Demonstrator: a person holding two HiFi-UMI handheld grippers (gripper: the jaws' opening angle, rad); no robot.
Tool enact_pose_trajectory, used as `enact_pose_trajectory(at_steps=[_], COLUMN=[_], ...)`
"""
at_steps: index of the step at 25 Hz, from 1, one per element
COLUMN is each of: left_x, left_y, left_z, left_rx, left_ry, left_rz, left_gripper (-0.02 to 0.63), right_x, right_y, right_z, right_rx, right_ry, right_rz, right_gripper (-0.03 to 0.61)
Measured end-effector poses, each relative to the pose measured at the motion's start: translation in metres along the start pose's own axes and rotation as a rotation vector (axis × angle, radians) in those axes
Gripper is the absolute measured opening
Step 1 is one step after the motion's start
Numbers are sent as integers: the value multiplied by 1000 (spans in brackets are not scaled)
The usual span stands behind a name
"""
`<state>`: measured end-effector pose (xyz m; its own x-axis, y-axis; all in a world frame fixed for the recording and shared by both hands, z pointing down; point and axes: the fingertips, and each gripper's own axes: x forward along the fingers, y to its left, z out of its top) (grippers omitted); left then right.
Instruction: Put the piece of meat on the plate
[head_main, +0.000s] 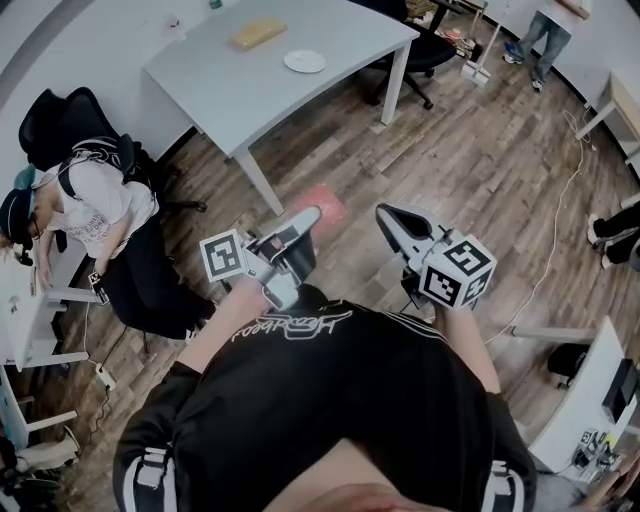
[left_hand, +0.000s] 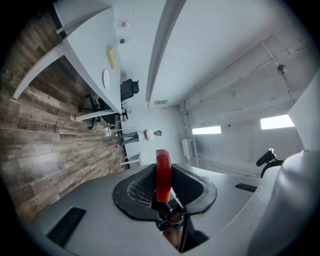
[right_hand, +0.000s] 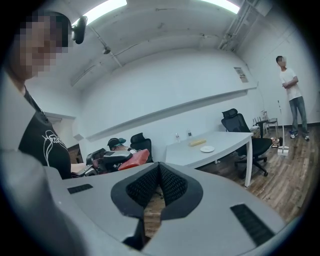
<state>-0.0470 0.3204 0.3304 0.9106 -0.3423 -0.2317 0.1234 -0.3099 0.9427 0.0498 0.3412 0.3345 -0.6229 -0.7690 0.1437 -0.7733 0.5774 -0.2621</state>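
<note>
A flat red piece of meat stands on edge between the pads of my left gripper, which is shut on it. In the head view the meat shows as a reddish slab at the tip of the left gripper, held over the wooden floor. The white plate lies on the grey table farther ahead; it also shows in the left gripper view as plate and in the right gripper view as plate. My right gripper hangs beside the left one, its pads together with nothing between them.
A tan block lies on the table beyond the plate. A person sits at a desk on the left beside a black chair. Another office chair stands behind the table, and someone stands at the far right.
</note>
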Motion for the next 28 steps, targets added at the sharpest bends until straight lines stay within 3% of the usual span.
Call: enact_pose_trajectory(at_steps=[8,16,23,28], left_x=[7,24,45,69], left_y=[26,56,97,118], left_z=[14,54,112,170], left_rx=[-39,-47,-94,-108], left_ry=[-29,-40,-42,-28], left_rz=[12,4,25,55], left_gripper=[89,89,89,89], right_x=[17,50,110,162], right_y=[-23,-59,-106,-144], right_z=[-6,-9,-12,12], right_rx=[19,21,71,88], right_ry=[21,25,60,73], right_rz=[0,-5,-13,-11], right_gripper=[8,8,8,8])
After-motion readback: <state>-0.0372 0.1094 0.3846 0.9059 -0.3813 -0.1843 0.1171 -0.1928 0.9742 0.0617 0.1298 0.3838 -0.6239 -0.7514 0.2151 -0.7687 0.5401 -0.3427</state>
